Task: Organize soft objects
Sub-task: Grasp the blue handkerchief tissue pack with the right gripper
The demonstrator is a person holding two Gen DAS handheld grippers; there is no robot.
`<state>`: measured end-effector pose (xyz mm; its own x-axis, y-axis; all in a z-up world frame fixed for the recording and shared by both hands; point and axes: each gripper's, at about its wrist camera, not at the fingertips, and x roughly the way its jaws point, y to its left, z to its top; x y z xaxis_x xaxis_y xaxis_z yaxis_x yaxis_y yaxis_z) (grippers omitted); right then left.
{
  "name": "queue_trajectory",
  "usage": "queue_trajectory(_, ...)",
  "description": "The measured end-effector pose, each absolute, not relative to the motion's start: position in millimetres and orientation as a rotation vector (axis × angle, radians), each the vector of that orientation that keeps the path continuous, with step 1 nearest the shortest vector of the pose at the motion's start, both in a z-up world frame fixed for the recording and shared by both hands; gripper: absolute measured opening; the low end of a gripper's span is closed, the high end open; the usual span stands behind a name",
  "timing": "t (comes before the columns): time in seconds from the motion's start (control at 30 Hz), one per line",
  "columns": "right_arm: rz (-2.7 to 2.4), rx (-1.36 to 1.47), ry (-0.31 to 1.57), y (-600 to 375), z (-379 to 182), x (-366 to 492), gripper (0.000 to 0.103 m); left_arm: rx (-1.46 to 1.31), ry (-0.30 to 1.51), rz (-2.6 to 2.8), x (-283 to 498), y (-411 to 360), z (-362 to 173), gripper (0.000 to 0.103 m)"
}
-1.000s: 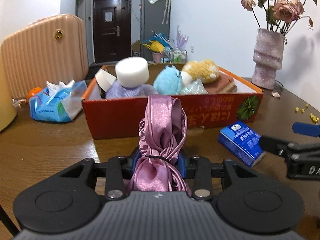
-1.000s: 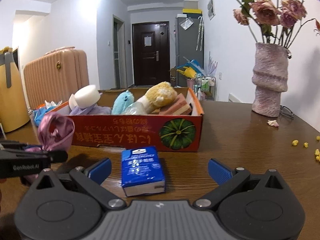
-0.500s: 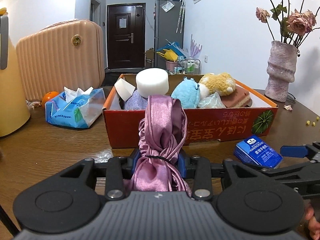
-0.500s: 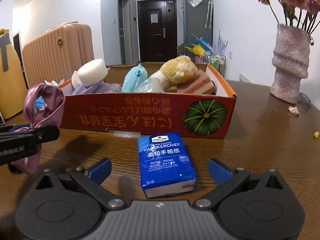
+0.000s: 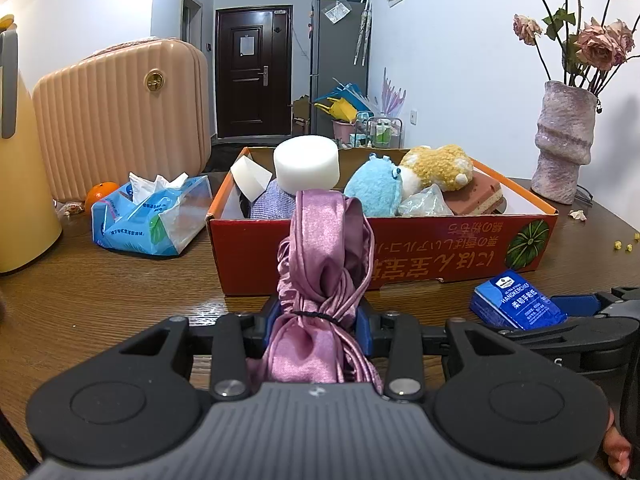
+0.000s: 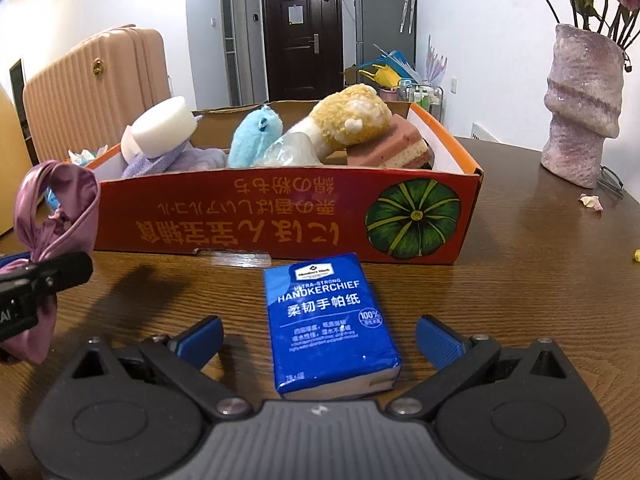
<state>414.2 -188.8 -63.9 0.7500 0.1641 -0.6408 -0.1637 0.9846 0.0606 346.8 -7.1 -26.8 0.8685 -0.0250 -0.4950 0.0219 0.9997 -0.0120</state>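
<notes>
My left gripper (image 5: 318, 318) is shut on a pink satin scrunchie cloth (image 5: 326, 264) and holds it above the table, in front of the red cardboard box (image 5: 420, 248). The cloth also shows at the left of the right wrist view (image 6: 56, 208). The box (image 6: 280, 216) holds a white foam cylinder (image 5: 306, 162), a blue plush (image 5: 374, 190), a yellow plush (image 5: 436, 166) and a sponge cake block (image 5: 474, 196). My right gripper (image 6: 318, 338) is open around a blue handkerchief tissue pack (image 6: 328, 320) lying on the table, its blue pads either side of it.
A pink vase (image 5: 564, 148) with dried roses stands at the right. A blue tissue bag (image 5: 148, 216), an orange (image 5: 100, 194), a peach suitcase (image 5: 120, 116) and a yellow jug (image 5: 20, 160) stand at the left. Yellow crumbs (image 5: 624, 242) lie at the table's right.
My right gripper has moved forward so the tissue pack now lies between its open fingers. My left gripper has pulled back from the box, still holding the pink cloth.
</notes>
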Motion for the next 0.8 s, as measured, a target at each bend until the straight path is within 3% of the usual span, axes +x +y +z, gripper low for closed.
queue_trajectory(0.13,0.176,-0.023,0.688,-187,-63,411,0.087,-0.007,0.518,-0.026,347,-6,-27,0.038)
queue_trajectory(0.2,0.191,-0.026,0.674,-186,-61,408,0.075,-0.007,0.518,-0.025,347,-7,-27,0.038)
queue_trajectory(0.27,0.200,-0.026,0.661,-186,-60,405,0.052,-0.008,0.517,-0.026,346,-6,-27,0.038)
queue_trajectory(0.8,0.219,-0.007,0.473,-191,-40,380,0.051,-0.022,0.502,-0.024,344,-3,-23,0.038)
